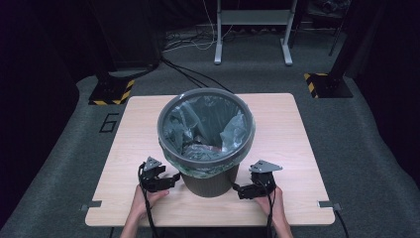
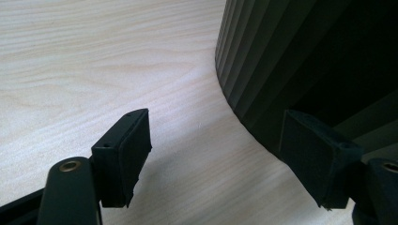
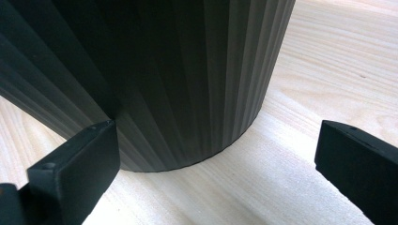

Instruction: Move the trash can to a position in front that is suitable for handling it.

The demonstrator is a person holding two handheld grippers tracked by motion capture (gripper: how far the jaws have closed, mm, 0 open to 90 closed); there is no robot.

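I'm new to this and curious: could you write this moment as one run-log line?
bin: upright on table, bag-lined | left gripper: open beside base | right gripper: open beside base | held: nothing

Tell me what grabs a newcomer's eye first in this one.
The dark ribbed plastic waste bin lined with a translucent green bag, standing mid-table on the pale wooden table. Next, the two black claws flanking its base: left claw and right claw, both open, gripping nothing.

Light wood table [image 1: 292, 129] on grey carpet; dark ribbed bin [image 1: 210, 181] upright near its front edge.
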